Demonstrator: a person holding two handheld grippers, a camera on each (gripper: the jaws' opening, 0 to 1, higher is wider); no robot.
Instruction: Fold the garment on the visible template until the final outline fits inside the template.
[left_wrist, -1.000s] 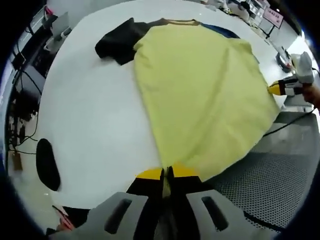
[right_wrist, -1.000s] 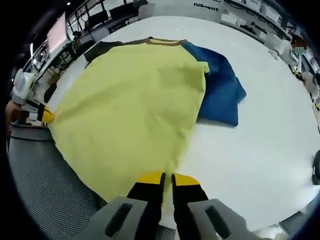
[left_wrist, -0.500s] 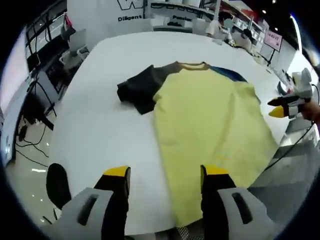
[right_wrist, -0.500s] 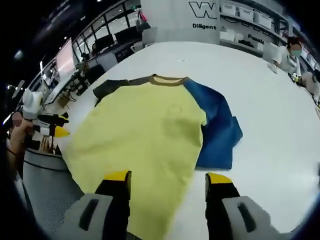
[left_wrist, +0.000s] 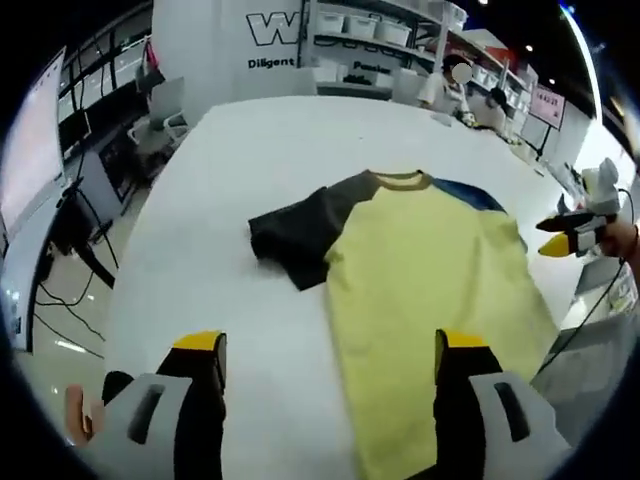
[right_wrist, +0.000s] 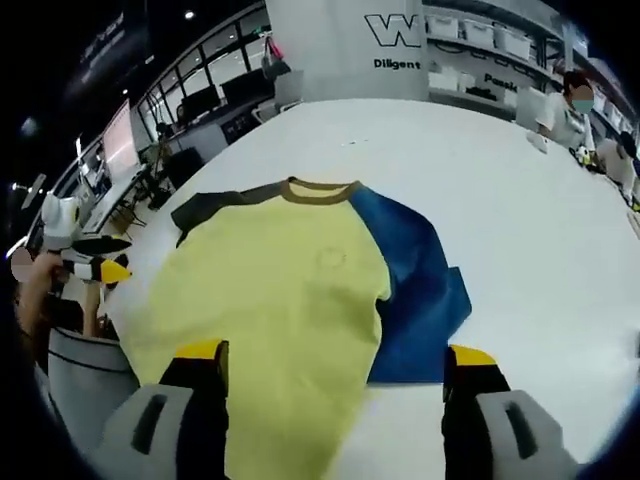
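A T-shirt with a yellow body (left_wrist: 430, 270), a dark grey sleeve (left_wrist: 295, 235), a blue sleeve (left_wrist: 470, 192) and a brown collar lies spread flat on the white table (left_wrist: 230, 160). Its hem points toward me. My left gripper (left_wrist: 330, 342) is open above the near edge, holding nothing. In the right gripper view the same yellow body (right_wrist: 280, 280) lies with its blue sleeve (right_wrist: 415, 290) to the right. My right gripper (right_wrist: 336, 354) is open and holding nothing. The right gripper (left_wrist: 575, 235) shows at the right edge of the left gripper view, and the left gripper (right_wrist: 95, 262) at the left edge of the right gripper view.
A grey mesh chair back (right_wrist: 75, 380) stands at the near table edge. Desks, monitors and cables (left_wrist: 60, 200) lie to the left. Shelves with bins (left_wrist: 370, 30) and seated people (right_wrist: 575, 100) are beyond the far side. Bare white table surrounds the shirt.
A second ago both grippers were shut on the shirt's hem. They have let go, opened wide and drawn back and up. The shirt now lies flat, with more of the table in view.
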